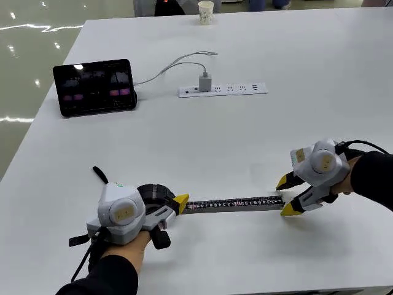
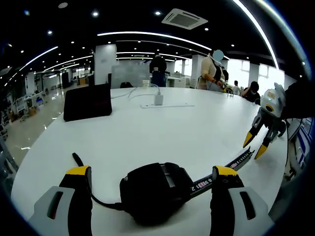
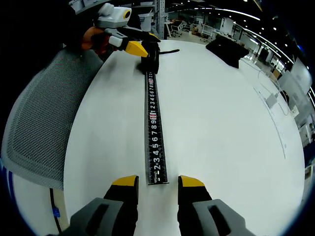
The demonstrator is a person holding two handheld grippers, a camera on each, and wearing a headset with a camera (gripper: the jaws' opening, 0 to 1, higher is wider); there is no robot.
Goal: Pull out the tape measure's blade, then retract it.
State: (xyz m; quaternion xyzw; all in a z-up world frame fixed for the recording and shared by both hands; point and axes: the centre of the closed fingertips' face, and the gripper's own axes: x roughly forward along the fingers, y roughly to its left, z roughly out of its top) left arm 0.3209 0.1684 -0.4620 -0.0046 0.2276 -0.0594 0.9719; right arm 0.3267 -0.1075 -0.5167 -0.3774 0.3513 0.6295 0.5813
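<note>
The tape measure, a black case, lies on the white desk close to its near edge and toward the near left corner. Its blade is drawn out flat along the desk, running to the right and roughly parallel with the near edge. The left gripper straddles the case with its jaws spread wide; in the left gripper view a gap shows between each yellow tip and the case, so it is not clamped. A black strap trails from the case toward the left edge. The right gripper sits at the free end of the blade, further along the near edge. In the right gripper view its jaws stand narrowly apart, with the blade's end between them and a sliver of desk showing on either side. A dark tablet stands near the left edge, with a white power strip beside it toward the middle, holding a plugged-in charger. A paper cup stands at the far edge.
</note>
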